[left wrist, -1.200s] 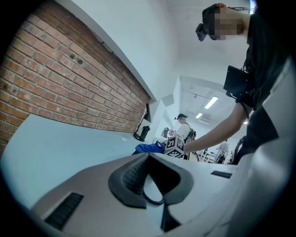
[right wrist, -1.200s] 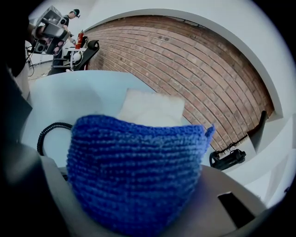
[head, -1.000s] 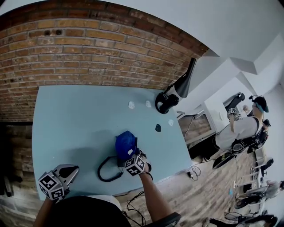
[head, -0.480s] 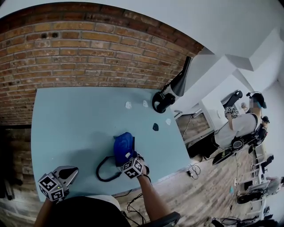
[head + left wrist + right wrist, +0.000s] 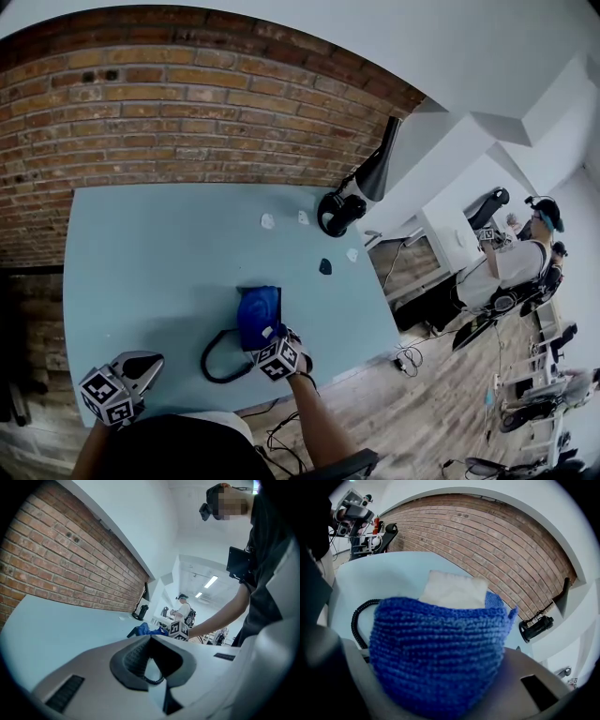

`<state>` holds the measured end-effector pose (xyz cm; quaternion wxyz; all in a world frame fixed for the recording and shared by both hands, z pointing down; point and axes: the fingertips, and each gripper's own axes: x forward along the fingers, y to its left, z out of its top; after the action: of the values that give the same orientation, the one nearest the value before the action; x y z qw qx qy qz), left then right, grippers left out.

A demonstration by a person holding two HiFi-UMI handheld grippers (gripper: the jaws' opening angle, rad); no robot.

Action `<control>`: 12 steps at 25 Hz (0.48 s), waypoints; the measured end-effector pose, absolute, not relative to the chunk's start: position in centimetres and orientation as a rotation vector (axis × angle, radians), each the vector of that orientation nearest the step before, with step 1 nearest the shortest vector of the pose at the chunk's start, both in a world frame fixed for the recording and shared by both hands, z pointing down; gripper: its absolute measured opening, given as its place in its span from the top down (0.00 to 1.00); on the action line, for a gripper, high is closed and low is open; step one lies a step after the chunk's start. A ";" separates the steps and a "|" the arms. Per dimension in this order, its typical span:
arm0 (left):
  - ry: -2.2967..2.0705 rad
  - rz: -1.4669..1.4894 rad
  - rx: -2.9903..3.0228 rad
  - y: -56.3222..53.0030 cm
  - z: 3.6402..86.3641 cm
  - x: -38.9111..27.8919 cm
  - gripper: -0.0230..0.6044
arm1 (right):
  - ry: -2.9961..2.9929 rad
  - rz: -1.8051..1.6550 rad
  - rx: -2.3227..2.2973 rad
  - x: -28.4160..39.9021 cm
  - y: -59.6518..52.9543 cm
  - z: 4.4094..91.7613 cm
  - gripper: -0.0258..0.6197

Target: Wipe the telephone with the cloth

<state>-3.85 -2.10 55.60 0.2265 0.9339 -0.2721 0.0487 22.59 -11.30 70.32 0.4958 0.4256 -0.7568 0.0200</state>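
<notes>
A blue knitted cloth [image 5: 257,311] lies over the telephone near the front of the light blue table [image 5: 159,253]. My right gripper [image 5: 267,336] is shut on the cloth's near edge. Only a dark edge [image 5: 246,291] of the telephone and its black coiled cord [image 5: 220,361] show. In the right gripper view the cloth [image 5: 436,658] fills the jaws, the cord [image 5: 358,616] loops at left, and I cannot tell what the whitish patch [image 5: 452,591] beyond it is. My left gripper [image 5: 153,360] rests at the table's front left corner, jaws together, holding nothing. From its view the cloth [image 5: 149,630] sits far ahead.
A black lamp with a round clamp base [image 5: 339,211] stands at the table's far right corner. Small white bits [image 5: 268,221] and a small dark object [image 5: 324,267] lie near it. A brick wall [image 5: 187,103] backs the table. Another person [image 5: 511,267] stands off to the right.
My right gripper has drawn the cloth a little toward me across the telephone. The left gripper has stayed put.
</notes>
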 end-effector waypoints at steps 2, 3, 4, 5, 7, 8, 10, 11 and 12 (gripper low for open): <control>-0.746 0.136 2.577 -2.1 55.7 -3.8 0.92 | -1.831 0.052 1.033 22.6 -11.0 70.4 0.85; -0.744 0.137 2.579 -2.1 55.7 -3.9 0.92 | -1.830 0.054 1.035 22.5 -10.9 70.5 0.85; -0.741 0.137 2.581 -2.0 55.8 -4.0 0.92 | -1.829 0.055 1.036 22.5 -10.8 70.6 0.85; -0.740 0.137 2.582 -2.0 55.8 -4.0 0.92 | -1.828 0.057 1.038 22.5 -10.6 70.6 0.85; -0.740 0.136 2.578 -1.9 55.9 -4.0 0.92 | -1.827 0.063 1.041 22.6 -10.3 70.7 0.85; -0.739 0.135 2.577 -1.9 55.8 -3.9 0.92 | -1.827 0.067 1.043 22.6 -10.2 70.7 0.85; -0.736 0.136 2.575 -1.8 55.9 -3.8 0.92 | -1.826 0.075 1.048 22.7 -9.9 70.8 0.85; -0.733 0.137 2.575 -1.8 55.9 -3.8 0.92 | -1.824 0.080 1.050 22.7 -9.7 70.9 0.85; -0.731 0.138 2.575 -1.7 56.0 -3.8 0.92 | -1.823 0.084 1.052 22.7 -9.5 71.1 0.85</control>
<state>-3.79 -1.71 56.00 0.2289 0.9352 -0.2654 0.0500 22.70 -9.53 71.05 0.4947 0.4341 -0.7521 0.0346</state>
